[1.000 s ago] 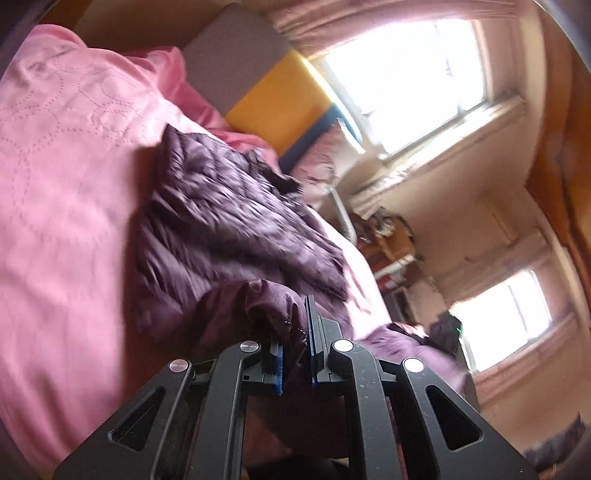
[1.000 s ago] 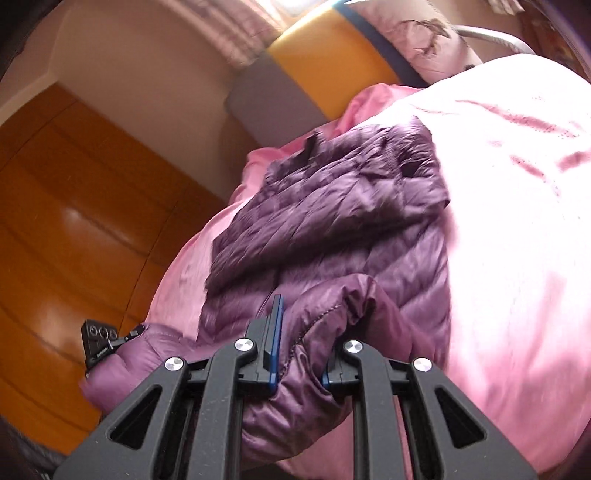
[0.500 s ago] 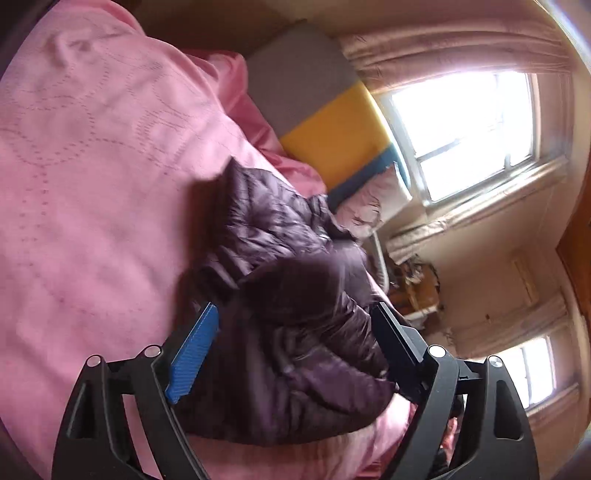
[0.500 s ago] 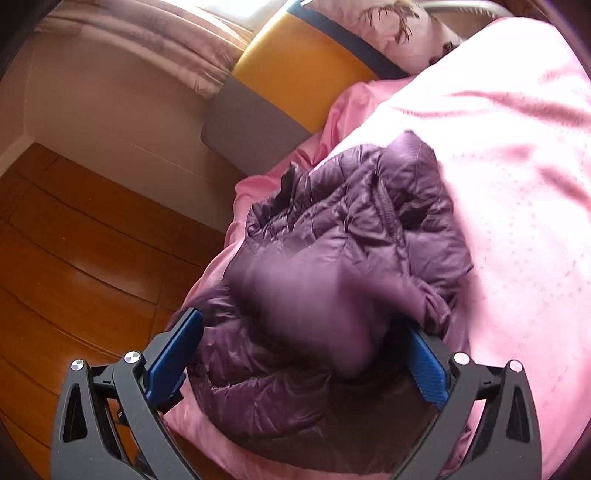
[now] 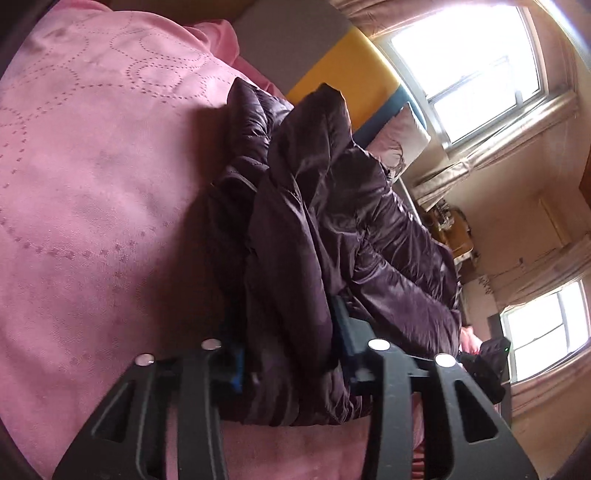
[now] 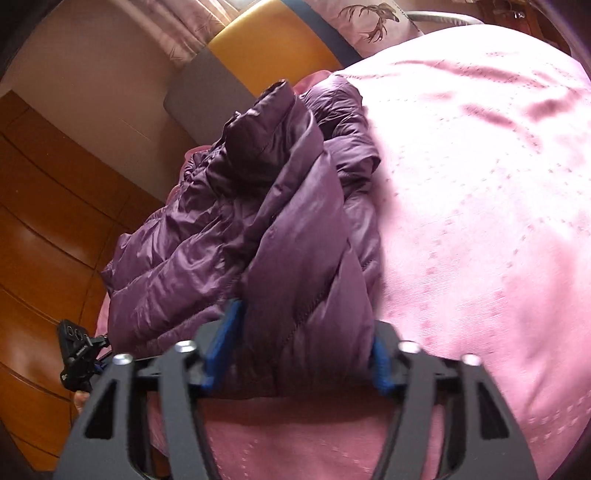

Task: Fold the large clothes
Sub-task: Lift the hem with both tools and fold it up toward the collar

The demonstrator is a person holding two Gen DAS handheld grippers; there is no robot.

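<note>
1. The left claw has just been closing, and its blue-padded fingers now stand narrow with a thick fold of the purple puffer jacket squeezed between them, at the near edge of the garment.
2. The right claw has likewise just been closing; its blue pads press from both sides on another bunched fold at the near edge of the same jacket.
3. The jacket lies heaped in glossy quilted folds on a bed, reaching from the two claws away toward the headboard, with one end raised in a peak.
4. Under it spreads a pink bedspread stitched with dotted loops, bare on the left in the left wrist view and on the right in the right wrist view.
5. The padded headboard is grey, yellow and blue, and a pale pillow printed with a deer leans against it.
6. In the right wrist view the left device shows low at the left against orange-brown wooden panelling.
7. Two bright windows with pale curtains light the room in the left wrist view.
</note>
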